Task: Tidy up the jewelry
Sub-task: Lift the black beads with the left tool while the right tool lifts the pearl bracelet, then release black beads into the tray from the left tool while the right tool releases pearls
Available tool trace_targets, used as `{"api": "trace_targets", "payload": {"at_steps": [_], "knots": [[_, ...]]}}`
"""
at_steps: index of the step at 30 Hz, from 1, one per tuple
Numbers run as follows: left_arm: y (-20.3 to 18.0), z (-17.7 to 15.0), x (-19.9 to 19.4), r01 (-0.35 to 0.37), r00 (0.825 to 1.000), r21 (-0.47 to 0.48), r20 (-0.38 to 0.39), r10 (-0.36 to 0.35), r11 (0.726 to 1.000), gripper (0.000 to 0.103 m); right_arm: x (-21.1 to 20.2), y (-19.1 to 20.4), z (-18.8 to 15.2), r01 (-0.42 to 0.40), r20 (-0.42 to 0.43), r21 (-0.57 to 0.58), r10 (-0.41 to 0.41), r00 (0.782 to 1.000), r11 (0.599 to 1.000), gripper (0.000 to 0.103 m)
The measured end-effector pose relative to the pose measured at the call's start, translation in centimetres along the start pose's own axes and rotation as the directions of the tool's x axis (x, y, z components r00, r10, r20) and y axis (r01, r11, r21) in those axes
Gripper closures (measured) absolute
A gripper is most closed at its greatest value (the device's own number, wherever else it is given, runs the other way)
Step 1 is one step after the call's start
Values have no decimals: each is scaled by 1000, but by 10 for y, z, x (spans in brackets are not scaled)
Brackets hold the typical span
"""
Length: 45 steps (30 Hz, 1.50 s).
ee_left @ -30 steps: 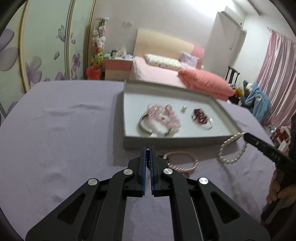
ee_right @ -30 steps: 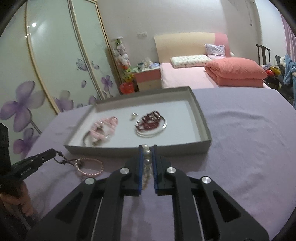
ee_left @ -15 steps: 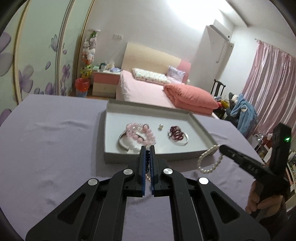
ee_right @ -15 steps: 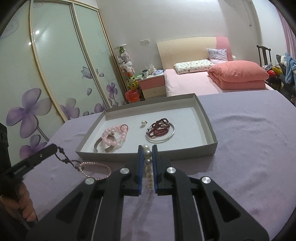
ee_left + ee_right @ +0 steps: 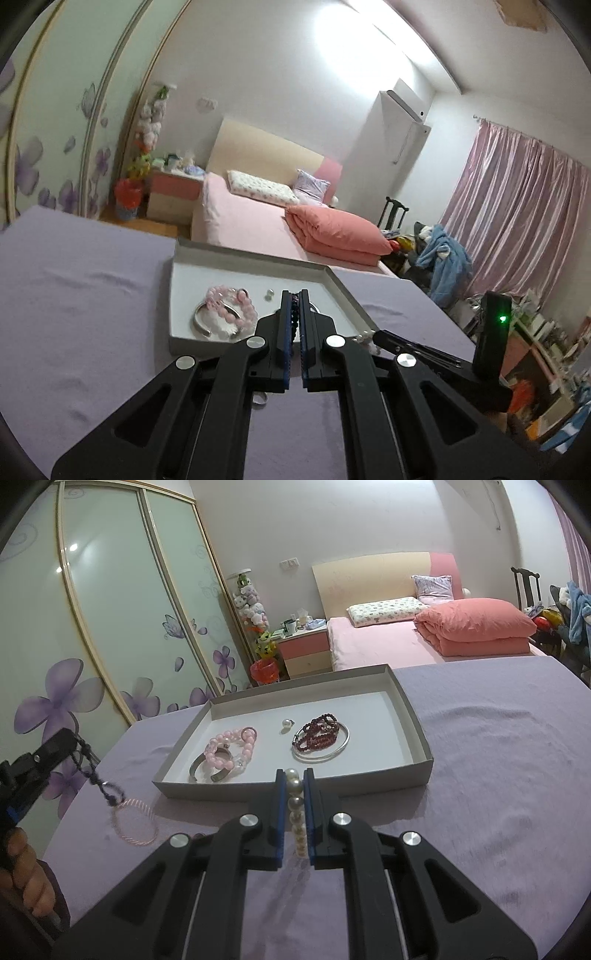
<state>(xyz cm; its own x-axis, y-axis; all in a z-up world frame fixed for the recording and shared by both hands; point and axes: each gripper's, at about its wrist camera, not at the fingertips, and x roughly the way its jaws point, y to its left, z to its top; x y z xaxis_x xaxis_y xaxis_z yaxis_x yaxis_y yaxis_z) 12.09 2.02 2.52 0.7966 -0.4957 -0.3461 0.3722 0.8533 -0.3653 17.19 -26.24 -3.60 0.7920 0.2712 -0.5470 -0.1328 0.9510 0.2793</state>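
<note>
My left gripper (image 5: pixel 294 295) is shut on a dark bead strand (image 5: pixel 294 317) and holds it above the purple table; in the right wrist view the strand (image 5: pixel 92 775) hangs from it, lifting a blurred pink cord bracelet (image 5: pixel 135 821). My right gripper (image 5: pixel 294 773) is shut on a white pearl strand (image 5: pixel 296 812), lifted in front of the grey tray (image 5: pixel 417 720). In the tray lie a pink bead bracelet (image 5: pixel 231 747), a silver cuff (image 5: pixel 207 768), a pearl ring (image 5: pixel 285 723), a dark red bead bracelet (image 5: pixel 317 731) and a silver bangle (image 5: pixel 332 753).
The tray (image 5: pixel 177 288) sits mid-table on a purple cloth (image 5: pixel 498 775). A small ring (image 5: pixel 260 400) lies on the cloth under my left gripper. A bed (image 5: pixel 424 638), wardrobe doors (image 5: pixel 110 609) and a chair with clothes (image 5: pixel 439 251) stand beyond the table.
Both grippers rose and tilted up with their strands. The dark strand with the pink cord bracelet lifted off the cloth; the right gripper with the pearls closed in beside the left one.
</note>
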Motion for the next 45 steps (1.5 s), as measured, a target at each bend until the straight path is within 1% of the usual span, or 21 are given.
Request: {"api": "trace_targets", "payload": {"at_steps": [1,2,3,5,6,7,8,9,10,11,12,15,16,18,20,23,25,29,35,40,45], "knots": [[-4,0,3,-40,999,39,2,40,998,98,0,0,0,-1,0,0,1,1000,1000,93],[-6,-2,6,-55,998,50,-9,56,997,98,0,0,0,-1,-1,0,1,1000,1000,93],[-5,-3,11,-24,999,30,-39,25,999,99,0,0,-1,-1,-2,-1,1,1000,1000,93],[-9,-8,20,-79,994,61,-64,83,995,99,-1,0,-2,1,-4,-3,-1,1000,1000,93],[-9,-12,26,-59,995,56,-82,63,997,98,0,0,-2,0,-6,-3,0,1000,1000,93],[-8,-18,32,-107,989,78,-93,114,991,98,0,0,-2,-1,-7,-3,1,1000,1000,93],[-8,-26,43,-172,974,116,-128,186,978,98,-1,-1,-2,0,-8,-4,0,1000,1000,93],[-3,-35,55,-194,958,133,-187,217,972,99,-1,-1,-2,-1,-7,-4,1,1000,1000,93],[7,-45,64,-190,946,88,-250,206,978,99,-1,0,-2,0,-6,-5,0,1000,1000,93],[13,-48,65,-178,946,46,-267,184,983,99,-1,-1,-2,3,-2,-7,-3,1000,1000,93],[16,-47,63,-179,948,35,-262,182,983,99,-1,-1,-3,5,-1,-7,-6,1000,1000,93],[18,-32,52,-211,957,38,-193,214,977,99,1,-2,-3,10,-3,-2,-10,1000,1000,93],[18,-28,50,-235,955,57,-175,241,970,99,1,-2,-3,9,-2,1,-9,1000,1000,93],[14,-28,52,-304,933,122,-161,321,945,99,2,-2,-3,6,-1,4,-6,1000,1000,93],[25,-30,49,-217,955,29,-201,218,976,99,2,-2,-3,4,0,0,-4,1000,1000,93],[33,-22,39,-142,976,-84,-178,126,986,99,1,-1,-3,3,0,-4,-3,1000,1000,93],[31,-15,32,-137,981,-89,-151,123,986,99,0,0,-3,2,4,-5,-2,1000,1000,93],[11,-6,18,-171,982,-21,-83,169,985,99,-6,1,-1,2,31,-6,-2,1000,1000,93],[1,3,10,-217,976,13,-23,217,976,99,-24,11,4,0,93,-27,2,996,1000,93],[-12,8,0,-279,960,57,45,277,959,99,-43,23,9,-8,155,-37,14,988,999,93],[-31,16,-16,-300,950,101,122,287,949,99,-66,39,13,-2,233,-67,18,972,998,93]]}}
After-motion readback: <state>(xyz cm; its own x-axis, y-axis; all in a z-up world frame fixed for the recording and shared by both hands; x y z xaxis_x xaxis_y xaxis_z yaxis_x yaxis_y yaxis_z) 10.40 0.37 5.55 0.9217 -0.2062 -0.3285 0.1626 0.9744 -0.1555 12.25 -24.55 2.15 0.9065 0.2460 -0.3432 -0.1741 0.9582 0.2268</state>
